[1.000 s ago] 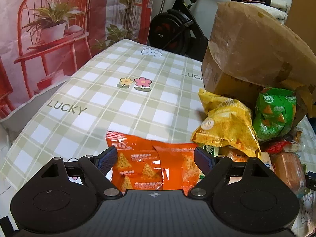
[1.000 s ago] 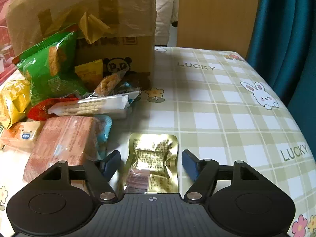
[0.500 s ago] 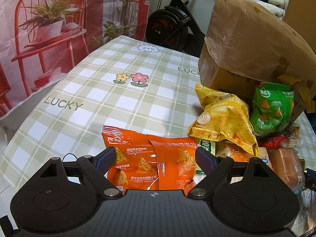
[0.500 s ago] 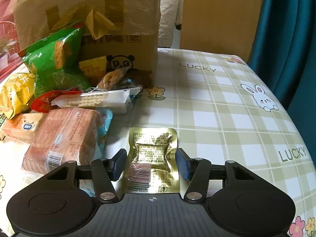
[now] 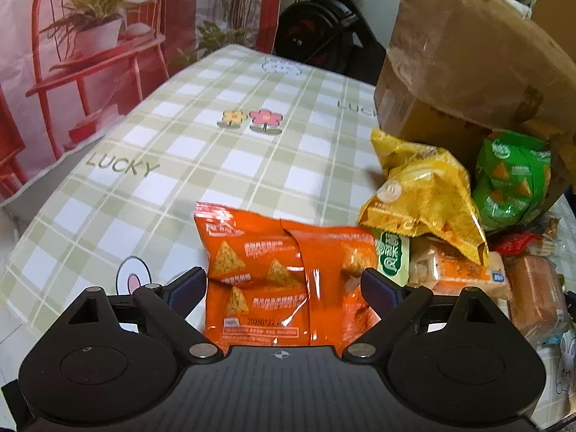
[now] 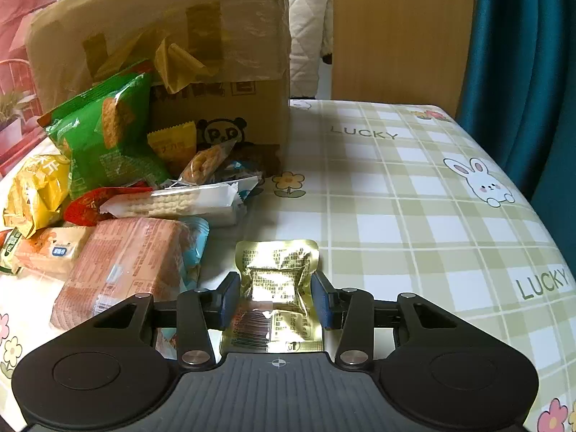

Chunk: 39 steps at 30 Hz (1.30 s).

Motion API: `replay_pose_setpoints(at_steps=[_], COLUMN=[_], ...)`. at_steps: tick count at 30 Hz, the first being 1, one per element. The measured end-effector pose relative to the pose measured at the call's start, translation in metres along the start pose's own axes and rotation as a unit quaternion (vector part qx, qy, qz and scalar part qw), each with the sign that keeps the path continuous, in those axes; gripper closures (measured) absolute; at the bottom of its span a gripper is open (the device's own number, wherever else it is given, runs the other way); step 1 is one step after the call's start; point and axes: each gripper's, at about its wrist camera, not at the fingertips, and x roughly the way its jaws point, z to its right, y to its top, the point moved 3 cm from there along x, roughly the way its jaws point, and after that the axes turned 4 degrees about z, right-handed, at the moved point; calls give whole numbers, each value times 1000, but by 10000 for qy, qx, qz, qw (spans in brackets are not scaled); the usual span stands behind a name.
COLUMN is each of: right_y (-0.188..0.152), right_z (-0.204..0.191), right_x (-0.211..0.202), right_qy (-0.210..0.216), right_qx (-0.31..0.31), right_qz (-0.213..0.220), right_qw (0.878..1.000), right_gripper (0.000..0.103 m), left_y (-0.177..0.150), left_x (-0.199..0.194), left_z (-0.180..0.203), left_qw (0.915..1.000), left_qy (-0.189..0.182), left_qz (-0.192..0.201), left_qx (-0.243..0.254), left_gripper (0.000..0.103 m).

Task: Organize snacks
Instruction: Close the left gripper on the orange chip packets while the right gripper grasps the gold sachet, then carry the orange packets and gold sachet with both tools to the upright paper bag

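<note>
Crinkled foil and glossy plastic wrappers lie heaped against a taped brown cardboard box [image 6: 162, 68] on a green-and-white checked tablecloth [image 6: 414, 216] printed with flowers, rabbits and "LUCKY", a teal curtain [image 6: 522, 72] to one side and a red plant-print backdrop [image 5: 90, 36] to the other. Right gripper [image 6: 275, 297] has its blue-padded fingers pressed against both sides of a flat, wrinkled gold foil pouch [image 6: 277, 277] lying on the cloth. Left gripper [image 5: 284, 284] stands spread wide, its fingers flanking two shiny orange chip packets [image 5: 284, 270] without touching them.

Red backdrop [image 5: 90, 36], exercise bike [image 5: 324, 25], teal curtain [image 6: 522, 72].
</note>
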Motion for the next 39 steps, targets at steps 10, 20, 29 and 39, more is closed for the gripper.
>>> replay_pose_setpoints(at_steps=[10,20,29,39], right_y=[-1,-3,14,71], right_z=[0,-3,10,10], right_x=[1,-1,-23,-59], right_qy=[40,7,61,226], right_qx=[31,-202,97,89], right_qz=[-35,146,560,1381], right_qw=[10000,9997,9984,9901], right_gripper=[58,64,65,65], left_y=[-2,-1,20,63], left_x=[22,5,-32,-64], left_z=[0,8,21,43], left_qw=[9997,9994,9960,9871], left_qy=[-33,-316,-424,-514], left_qz=[-140,115,767,1468], left_qx=[-208,-33,171,387], left_gripper=[10,40,39,39])
